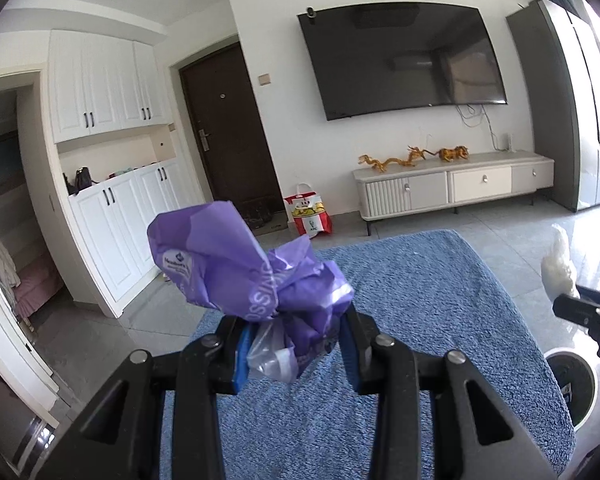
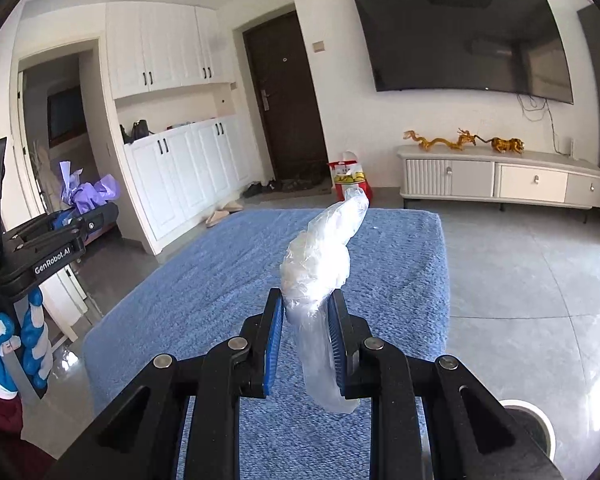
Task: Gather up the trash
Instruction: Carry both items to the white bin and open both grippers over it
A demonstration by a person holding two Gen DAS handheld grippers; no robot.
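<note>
The left gripper [image 1: 296,344] is clamping a crumpled purple wrapper [image 1: 236,268] (with a scrap of clear film tucked under it) between its blue pads, holding it up over the blue rug [image 1: 420,300]. The right gripper [image 2: 306,340] is pinching a twisted clear plastic bag [image 2: 324,256], its jaws nearly closed, while a white-rimmed bin [image 2: 532,420] is sitting on the floor at lower right.

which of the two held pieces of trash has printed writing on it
The crumpled purple plastic wrapper in the left gripper; the clear plastic bag in the right gripper is plain.
</note>
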